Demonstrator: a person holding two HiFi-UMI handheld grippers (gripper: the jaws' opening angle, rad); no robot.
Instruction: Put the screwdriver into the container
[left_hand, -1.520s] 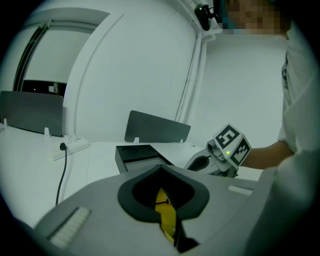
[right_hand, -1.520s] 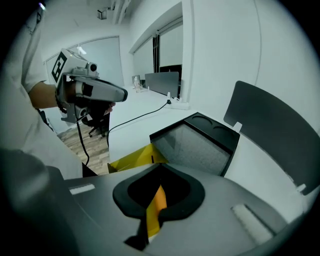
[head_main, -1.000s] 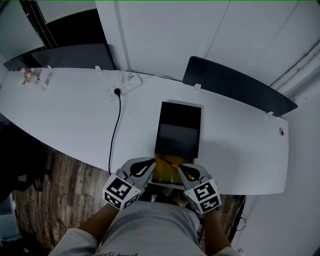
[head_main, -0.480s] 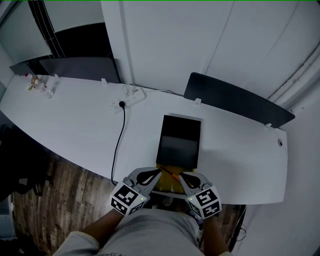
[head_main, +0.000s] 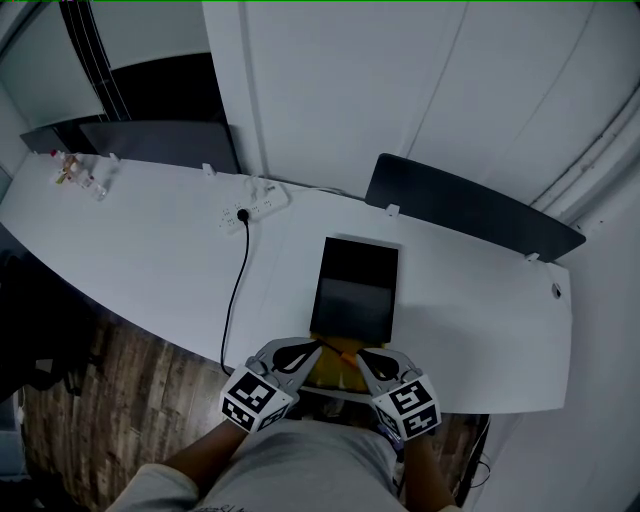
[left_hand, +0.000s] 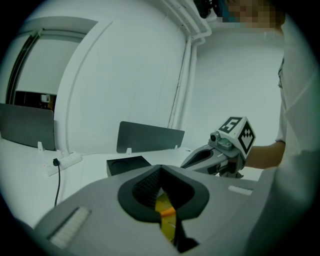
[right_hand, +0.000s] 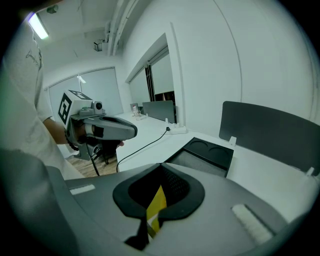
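White counter (head_main: 150, 240) | left gripper (head_main: 316, 347), right gripper (head_main: 360, 357): fingers clenched on yellow pack (head_main: 335, 370) with screwdriver (head_main: 347, 352) | risk: thin pack slips at edge, misses container (head_main: 357, 280)

The head view is dim and bluish, with flat light and faint shadows on the white desk (head_main: 150, 250), whose edges bow from lens distortion. Both gripper views are brighter, dark-vignetted fisheyes; a ceiling strip light (right_hand: 38, 25) glares far up-left of the soft-focus fingers (right_hand: 220, 215).
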